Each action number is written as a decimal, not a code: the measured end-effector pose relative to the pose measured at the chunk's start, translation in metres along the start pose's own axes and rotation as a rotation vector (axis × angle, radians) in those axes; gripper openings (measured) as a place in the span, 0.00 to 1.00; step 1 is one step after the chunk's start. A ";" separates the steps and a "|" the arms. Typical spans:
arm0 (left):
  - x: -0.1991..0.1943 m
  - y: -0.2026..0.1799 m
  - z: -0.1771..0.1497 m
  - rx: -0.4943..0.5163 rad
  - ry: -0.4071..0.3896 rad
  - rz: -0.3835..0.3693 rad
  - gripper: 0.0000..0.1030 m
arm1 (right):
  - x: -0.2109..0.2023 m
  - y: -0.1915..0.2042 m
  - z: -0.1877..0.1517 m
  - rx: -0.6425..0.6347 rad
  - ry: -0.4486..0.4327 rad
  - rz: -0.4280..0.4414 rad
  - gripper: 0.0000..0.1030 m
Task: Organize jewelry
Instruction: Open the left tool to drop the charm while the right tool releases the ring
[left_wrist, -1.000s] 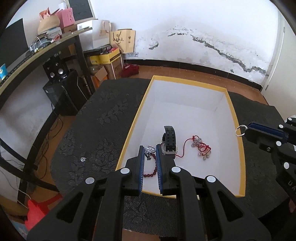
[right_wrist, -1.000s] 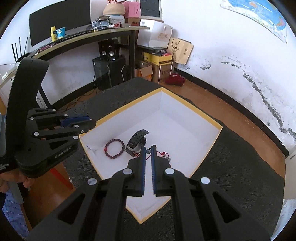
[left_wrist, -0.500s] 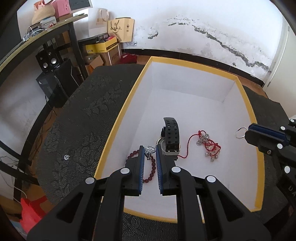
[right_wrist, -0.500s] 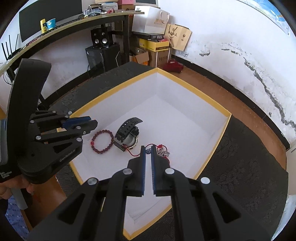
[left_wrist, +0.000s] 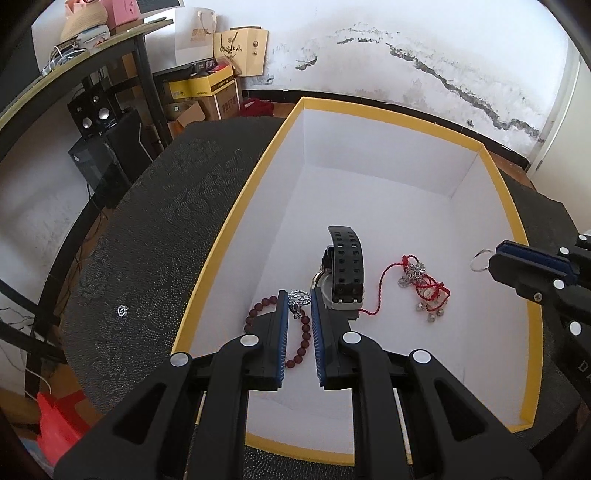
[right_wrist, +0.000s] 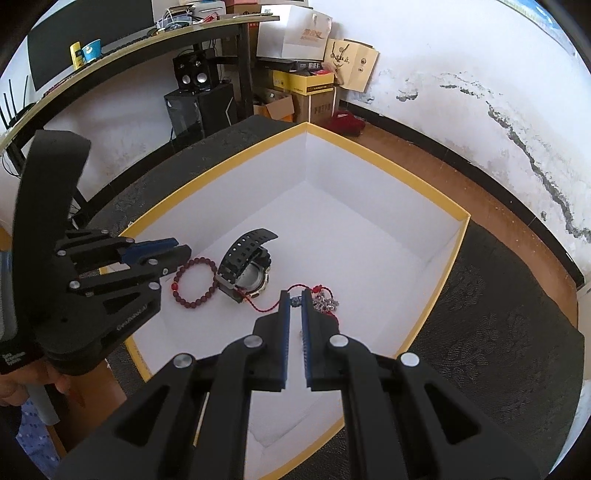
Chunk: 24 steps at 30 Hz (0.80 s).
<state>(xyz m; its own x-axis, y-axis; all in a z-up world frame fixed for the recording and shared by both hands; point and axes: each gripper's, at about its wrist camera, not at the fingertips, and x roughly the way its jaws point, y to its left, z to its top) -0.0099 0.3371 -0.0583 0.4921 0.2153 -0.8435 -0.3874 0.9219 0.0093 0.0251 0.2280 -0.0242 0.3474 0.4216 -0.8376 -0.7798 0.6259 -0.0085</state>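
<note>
A white box with a yellow rim (left_wrist: 236, 206) (right_wrist: 406, 173) sits on a dark patterned cloth. Inside lie a black watch (left_wrist: 345, 266) (right_wrist: 245, 262), a dark red bead bracelet (left_wrist: 303, 343) (right_wrist: 194, 282) and a red cord with silver charms (left_wrist: 424, 284) (right_wrist: 325, 301). My left gripper (left_wrist: 299, 297) is shut on a silver pendant (left_wrist: 298, 298) and holds it above the bracelet, inside the box. My right gripper (right_wrist: 294, 295) is shut on a silver ring (left_wrist: 480, 255), over the box's right side near the red cord.
A small silver piece (left_wrist: 122, 311) lies on the cloth (left_wrist: 155, 236) left of the box. A black desk (right_wrist: 147, 40), speakers (right_wrist: 194, 74), cardboard boxes (right_wrist: 306, 92) and paper bags stand behind, by the cracked white wall.
Both grippers have moved forward and down over the box, each still holding its piece. The jewelry inside the box has not moved.
</note>
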 end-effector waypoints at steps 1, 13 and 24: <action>0.000 -0.001 0.000 0.001 0.002 0.000 0.12 | 0.001 0.000 0.000 0.001 0.002 0.000 0.06; 0.003 -0.001 0.003 -0.017 0.017 0.008 0.25 | -0.005 -0.012 0.003 0.047 -0.020 -0.020 0.54; -0.020 -0.008 0.007 -0.059 -0.011 0.007 0.90 | -0.044 -0.029 0.001 0.099 -0.074 -0.033 0.78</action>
<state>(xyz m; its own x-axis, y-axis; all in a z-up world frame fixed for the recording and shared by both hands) -0.0119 0.3276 -0.0377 0.4974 0.2252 -0.8378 -0.4358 0.8999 -0.0168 0.0324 0.1921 0.0135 0.4120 0.4445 -0.7954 -0.7137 0.7001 0.0215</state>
